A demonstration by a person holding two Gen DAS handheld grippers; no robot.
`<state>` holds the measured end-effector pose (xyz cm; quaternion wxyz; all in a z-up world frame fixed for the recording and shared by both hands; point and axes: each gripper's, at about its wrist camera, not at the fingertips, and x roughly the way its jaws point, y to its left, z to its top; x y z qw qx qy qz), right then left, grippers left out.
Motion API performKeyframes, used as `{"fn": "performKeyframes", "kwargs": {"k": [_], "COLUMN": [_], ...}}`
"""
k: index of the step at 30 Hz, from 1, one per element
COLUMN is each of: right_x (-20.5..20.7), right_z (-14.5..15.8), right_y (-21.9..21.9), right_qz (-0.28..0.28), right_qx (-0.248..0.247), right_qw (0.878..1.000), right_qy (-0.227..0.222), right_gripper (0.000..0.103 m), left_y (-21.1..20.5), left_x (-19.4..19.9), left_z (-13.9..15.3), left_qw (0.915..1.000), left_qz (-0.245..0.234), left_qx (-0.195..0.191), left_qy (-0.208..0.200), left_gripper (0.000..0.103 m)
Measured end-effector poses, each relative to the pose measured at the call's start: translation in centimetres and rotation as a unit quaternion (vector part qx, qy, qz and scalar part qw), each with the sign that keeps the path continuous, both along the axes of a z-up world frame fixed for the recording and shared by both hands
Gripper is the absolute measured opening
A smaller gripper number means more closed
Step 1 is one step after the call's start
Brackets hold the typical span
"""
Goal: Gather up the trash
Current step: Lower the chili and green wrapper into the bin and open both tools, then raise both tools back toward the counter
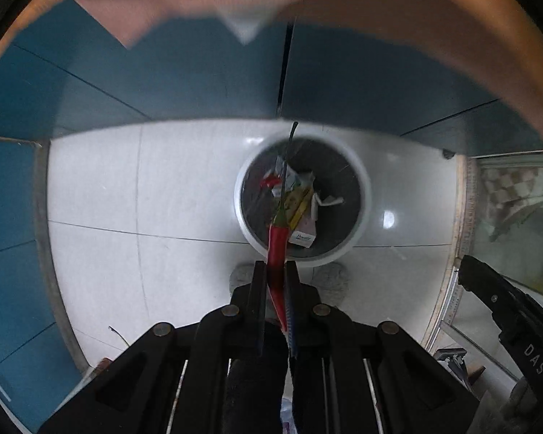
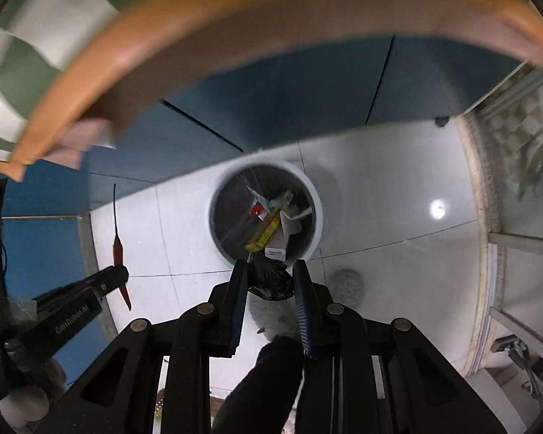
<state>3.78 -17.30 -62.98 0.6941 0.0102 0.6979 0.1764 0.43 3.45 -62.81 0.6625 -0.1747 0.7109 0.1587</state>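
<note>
My left gripper [image 1: 276, 271] is shut on a red chili pepper [image 1: 278, 249] with a green stem, held above the white trash bin [image 1: 362, 224] on the floor. The bin holds wrappers and a small carton. In the right wrist view my right gripper [image 2: 271, 271] is shut on a dark crumpled wrapper [image 2: 269, 280], just before the bin's [image 2: 316, 224] near rim. The left gripper [image 2: 108, 280] with the chili pepper [image 2: 118, 249] shows at the left of that view.
A wooden table edge [image 1: 452, 43] arcs overhead, with a checkered cloth [image 2: 25, 72] on it. Blue wall panels [image 1: 199, 79] stand behind the bin. White tiled floor [image 1: 126, 199] surrounds it. A glass door [image 1: 506, 217] is at the right.
</note>
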Motion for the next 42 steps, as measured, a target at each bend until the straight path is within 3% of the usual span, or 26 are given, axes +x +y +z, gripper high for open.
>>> {"fn": "performKeyframes", "kwargs": {"k": [4, 8, 13, 17, 19, 20, 21, 22, 23, 24, 27, 29, 30, 38, 42], "right_x": [0.8, 1.2, 1.9, 2.1, 2.0, 2.0, 1.9, 1.9, 1.9, 1.8, 1.6, 1.3, 1.2, 0.6, -0.2], "right_z": [-7.0, -12.4, -16.9, -18.4, -18.6, -18.7, -18.7, -18.6, -18.5, -18.3, -17.7, -17.2, -17.0, -12.2, -7.6], "right_y": [1.2, 2.2, 2.7, 3.2, 3.3, 3.4, 3.4, 3.4, 3.3, 3.3, 3.1, 2.8, 2.7, 1.5, 1.4], "right_qz": [0.018, 0.029, 0.033, 0.041, 0.043, 0.043, 0.045, 0.047, 0.049, 0.051, 0.063, 0.067, 0.066, 0.063, 0.072], "right_qx": [-0.003, -0.005, 0.005, 0.012, 0.016, 0.016, 0.014, 0.011, 0.005, -0.004, -0.047, -0.077, -0.086, -0.106, -0.105], "right_qw": [1.000, 0.999, 0.998, 0.998, 0.997, 0.997, 0.997, 0.997, 0.997, 0.998, 0.997, 0.995, 0.994, 0.992, 0.991], "right_qy": [0.018, 0.029, 0.044, 0.048, 0.054, 0.056, 0.056, 0.055, 0.052, 0.047, 0.023, 0.004, -0.002, -0.033, -0.050], "right_gripper": [0.026, 0.026, 0.026, 0.027, 0.028, 0.030, 0.032, 0.041, 0.053, 0.059, 0.080, 0.100, 0.103, 0.103, 0.103], "left_y": [0.6, 1.0, 1.3, 1.7, 1.9, 2.0, 2.1, 2.3, 2.3, 2.4, 2.8, 3.1, 3.1, 2.9, 2.4], "left_x": [0.2, 0.4, 0.7, 0.5, 0.4, 0.2, 0.1, -0.1, -0.1, -0.2, -0.5, -0.7, -0.8, -2.0, -2.9], "left_z": [-5.5, -9.1, -11.3, -11.8, -11.7, -11.8, -11.7, -11.4, -11.2, -11.0, -10.2, -9.7, -9.4, -5.4, -1.1], "left_qw": [0.9998, 0.9994, 0.9990, 0.9991, 0.9988, 0.9987, 0.9988, 0.9992, 0.9995, 0.9996, 0.9994, 0.9992, 0.9991, 0.9982, 0.9980], "left_qz": [0.006, 0.008, 0.010, 0.016, 0.023, 0.028, 0.031, 0.030, 0.029, 0.028, 0.030, 0.029, 0.026, 0.022, 0.019], "left_qx": [-0.015, -0.030, -0.040, -0.038, -0.043, -0.043, -0.039, -0.027, -0.015, -0.004, 0.012, 0.024, 0.031, 0.054, 0.059], "left_qy": [0.010, 0.013, 0.015, 0.009, 0.007, 0.005, 0.003, 0.000, -0.002, -0.005, -0.012, -0.011, -0.012, -0.010, -0.014], "left_gripper": [0.007, 0.007, 0.007, 0.009, 0.011, 0.017, 0.035, 0.048, 0.076, 0.092, 0.100, 0.103, 0.103, 0.103, 0.103]}}
